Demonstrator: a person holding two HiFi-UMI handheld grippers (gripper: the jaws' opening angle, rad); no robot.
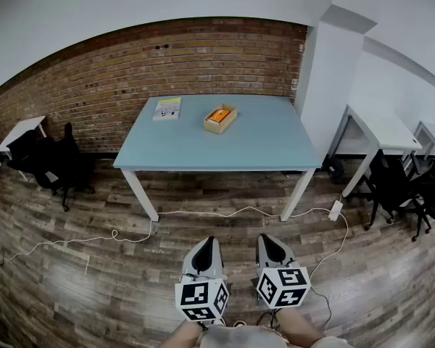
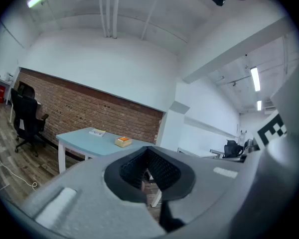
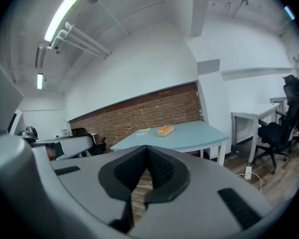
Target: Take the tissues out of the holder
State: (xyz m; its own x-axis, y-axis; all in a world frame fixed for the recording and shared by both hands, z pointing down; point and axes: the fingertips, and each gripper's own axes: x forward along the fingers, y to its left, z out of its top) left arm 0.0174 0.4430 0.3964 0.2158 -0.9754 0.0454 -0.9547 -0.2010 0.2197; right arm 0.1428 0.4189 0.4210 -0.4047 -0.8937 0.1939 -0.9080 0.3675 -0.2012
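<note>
A wooden tissue holder (image 1: 220, 118) with an orange tissue pack in it stands near the middle of the light blue table (image 1: 203, 147), far ahead of me. Both grippers hang low over the wooden floor, well short of the table. In the head view my left gripper (image 1: 207, 243) and right gripper (image 1: 267, 239) sit side by side, both shut with nothing between the jaws. The left gripper view has the holder (image 2: 123, 141) small beyond the shut left gripper (image 2: 148, 169). The right gripper view has the holder (image 3: 165, 130) above the shut right gripper (image 3: 146, 164).
A booklet (image 1: 167, 108) lies at the table's far left. A white cable (image 1: 225, 212) with a power strip (image 1: 336, 210) runs along the floor under the table. Black office chairs (image 1: 54, 165) stand left, more chairs (image 1: 409, 187) and a white desk (image 1: 380, 129) right. A white pillar (image 1: 326, 78) adjoins the table.
</note>
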